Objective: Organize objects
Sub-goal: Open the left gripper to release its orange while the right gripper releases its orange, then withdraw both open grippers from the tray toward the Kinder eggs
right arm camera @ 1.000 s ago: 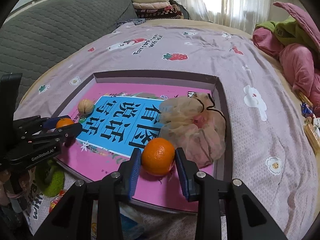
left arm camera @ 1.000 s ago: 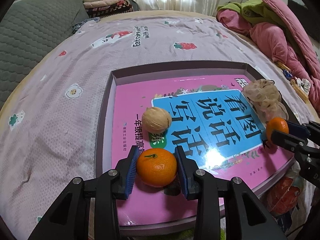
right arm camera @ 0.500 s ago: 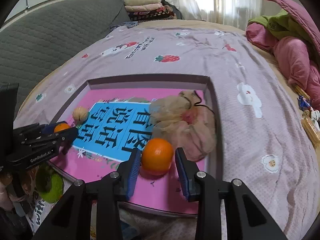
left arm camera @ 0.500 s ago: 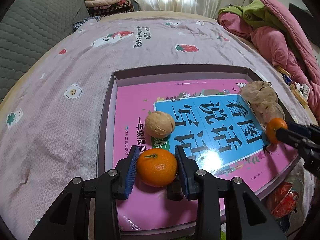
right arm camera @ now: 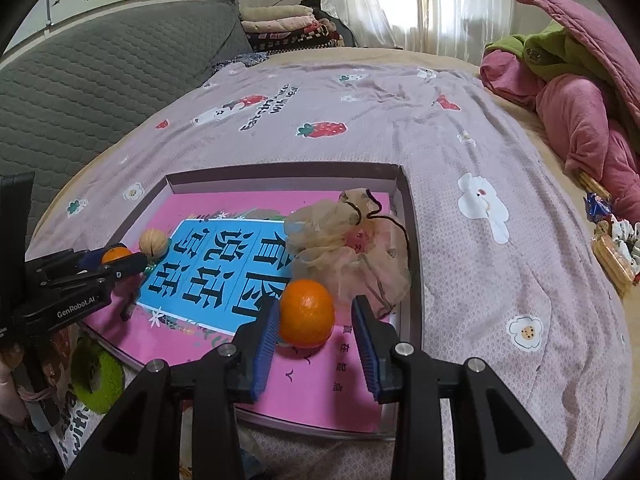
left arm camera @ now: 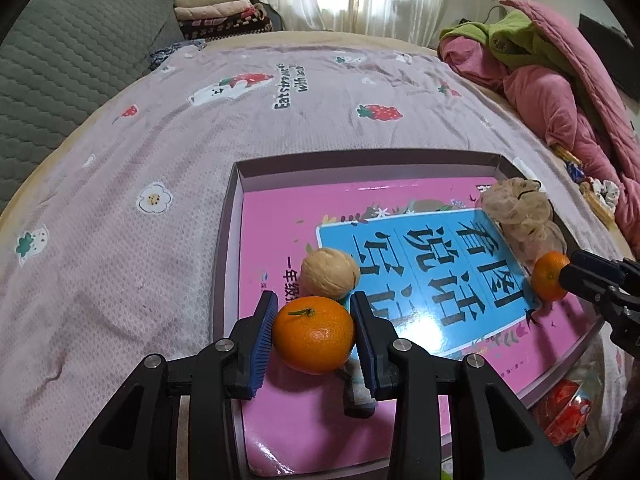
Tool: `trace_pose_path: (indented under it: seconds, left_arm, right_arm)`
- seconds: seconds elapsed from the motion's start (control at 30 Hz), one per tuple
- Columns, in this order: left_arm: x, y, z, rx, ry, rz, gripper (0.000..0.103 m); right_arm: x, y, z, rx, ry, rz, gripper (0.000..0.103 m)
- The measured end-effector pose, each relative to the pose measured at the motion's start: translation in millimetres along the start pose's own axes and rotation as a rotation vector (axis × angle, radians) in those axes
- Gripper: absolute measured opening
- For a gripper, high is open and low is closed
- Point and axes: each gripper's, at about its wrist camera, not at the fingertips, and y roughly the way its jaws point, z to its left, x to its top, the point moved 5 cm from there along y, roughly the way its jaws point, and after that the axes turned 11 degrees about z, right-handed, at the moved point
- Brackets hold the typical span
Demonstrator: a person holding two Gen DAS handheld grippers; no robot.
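Observation:
A shallow grey box (left arm camera: 228, 240) on the bed holds a pink book (left arm camera: 280, 232). My left gripper (left arm camera: 314, 336) is shut on a tangerine (left arm camera: 314, 340) at the book's near left corner, just in front of a walnut (left arm camera: 330, 274). In the right wrist view that left gripper (right arm camera: 120, 264) shows at far left with its tangerine (right arm camera: 114, 255) and the walnut (right arm camera: 153, 242). My right gripper (right arm camera: 316, 320) straddles a second tangerine (right arm camera: 306, 314) that rests on the book. Its left pad touches the fruit and its right pad stands clear. A beige mesh pouch (right arm camera: 348, 248) lies just behind.
The box's right wall (right arm camera: 408, 240) runs close beside my right gripper. Pink and green bedding (right arm camera: 580, 92) is heaped at the right, with snack packets (right arm camera: 612, 256) near the bed's edge. A grey quilted cushion (right arm camera: 100, 80) lies at the left. Bags (right arm camera: 96, 376) hang below the bed's front edge.
My left gripper has edged forward with its tangerine, so the walnut is now right behind it. A gap has opened between my right gripper's right pad and its tangerine.

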Motion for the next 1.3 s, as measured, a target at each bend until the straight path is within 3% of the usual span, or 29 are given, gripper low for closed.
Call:
trace_pose_path:
  seconds: [0.13, 0.27, 0.57, 0.77, 0.9, 1.07, 1.3]
  left_arm:
    - [2, -1, -1, -0.002, 0.004, -0.003, 0.042]
    - [3, -6, -2, 0.003, 0.006, -0.016, 0.052]
    - [5, -19, -1, -0.010, -0.001, -0.045, 0.057]
    - [7, -37, 1, -0.003, -0.011, -0.085, 0.061]
    - [7, -51, 1, -0.001, -0.022, -0.112, 0.069]
    - [4, -70, -4, 0.000, -0.012, -0.143, 0.071]
    - [-1, -103, 7, 0.012, -0.071, -0.198, 0.073]
  right_arm:
    - [1, -2, 2, -0.003, -0.010, -0.010, 0.037]
    - [0, -2, 3, -0.003, -0.011, -0.010, 0.041]
    - [1, -7, 5, -0.004, -0.026, -0.026, 0.050]
    - [3, -14, 7, 0.000, -0.033, -0.048, 0.057]
    - [5, -20, 11, 0.005, -0.042, -0.070, 0.060]
    - [6, -29, 17, 0.012, -0.062, -0.098, 0.064]
    - [8, -48, 23, 0.025, -0.082, -0.158, 0.071]
